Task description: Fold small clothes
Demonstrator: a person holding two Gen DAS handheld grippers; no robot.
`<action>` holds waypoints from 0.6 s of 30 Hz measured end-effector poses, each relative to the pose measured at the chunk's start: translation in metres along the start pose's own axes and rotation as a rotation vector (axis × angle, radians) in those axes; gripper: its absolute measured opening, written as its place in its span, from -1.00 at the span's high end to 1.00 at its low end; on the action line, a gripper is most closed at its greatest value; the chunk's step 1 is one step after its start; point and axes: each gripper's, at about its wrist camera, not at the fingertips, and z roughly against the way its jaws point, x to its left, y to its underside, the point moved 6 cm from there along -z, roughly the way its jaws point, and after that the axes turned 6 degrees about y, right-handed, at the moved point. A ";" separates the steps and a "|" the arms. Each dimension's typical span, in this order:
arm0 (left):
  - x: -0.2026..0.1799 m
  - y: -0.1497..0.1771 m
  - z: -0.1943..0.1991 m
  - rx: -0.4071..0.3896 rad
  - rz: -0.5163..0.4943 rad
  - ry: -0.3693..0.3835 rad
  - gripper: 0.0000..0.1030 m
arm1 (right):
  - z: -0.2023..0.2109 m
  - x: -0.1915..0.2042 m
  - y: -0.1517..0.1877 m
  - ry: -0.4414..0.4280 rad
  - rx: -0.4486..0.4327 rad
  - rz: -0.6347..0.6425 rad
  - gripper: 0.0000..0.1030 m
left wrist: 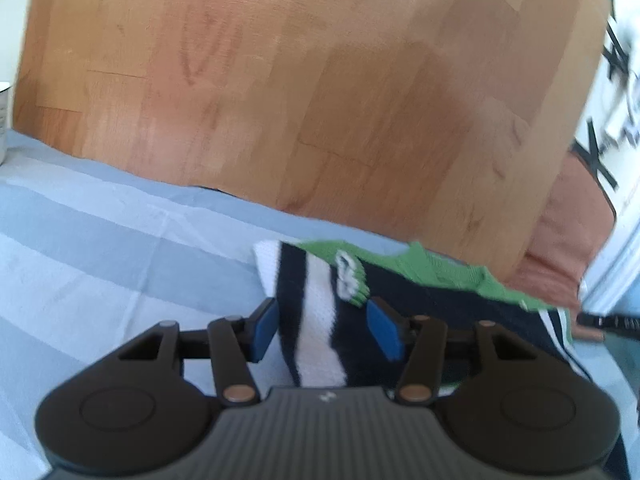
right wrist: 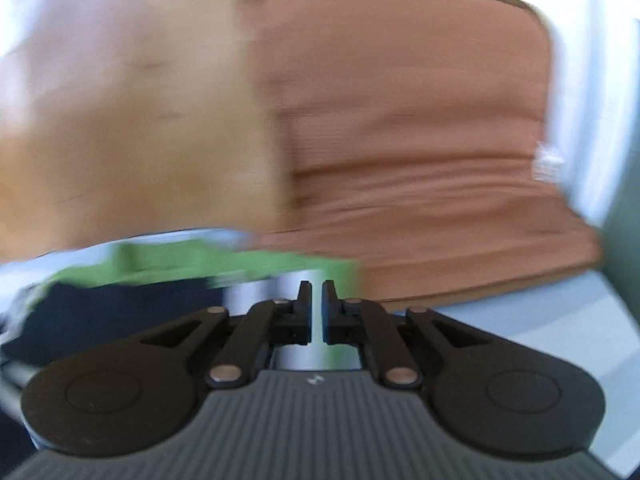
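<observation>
Matt knitted cloth garment (left wrist: 320,320) lies on smooth blue striped sheet (left wrist: 100,240) beside satiny wooden board (left wrist: 280,80).

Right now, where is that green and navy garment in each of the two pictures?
Left wrist view: garment lies low centre, between the open left tongs.
Right wrist view: garment lies low left, blurred, beside the right tongs.
Shared landmark: the orange cushion.

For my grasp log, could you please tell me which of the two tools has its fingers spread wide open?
The left tool: its blue-padded fingers straddle the navy, white and green garment; the right tool is nearly closed.
</observation>
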 end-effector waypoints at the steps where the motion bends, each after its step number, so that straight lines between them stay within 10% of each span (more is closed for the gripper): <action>1: 0.004 -0.003 0.003 -0.018 0.022 -0.008 0.03 | 0.001 0.026 0.000 -0.052 -0.004 0.047 0.75; 6: 0.025 -0.011 0.014 -0.068 0.124 -0.018 0.03 | -0.016 0.164 0.008 -0.326 0.008 0.285 0.41; 11: 0.030 -0.016 0.016 -0.068 0.147 0.007 0.03 | -0.056 0.242 0.021 -0.315 -0.004 0.519 0.23; 13: 0.029 -0.016 0.015 -0.063 0.146 0.015 0.03 | -0.075 0.250 0.023 -0.281 0.017 0.540 0.27; 15: 0.028 -0.017 0.014 -0.058 0.147 0.020 0.03 | -0.072 0.247 0.020 -0.284 0.007 0.518 0.76; 18: 0.028 -0.018 0.013 -0.060 0.158 0.026 0.03 | -0.047 0.239 0.015 -0.363 -0.001 0.477 0.80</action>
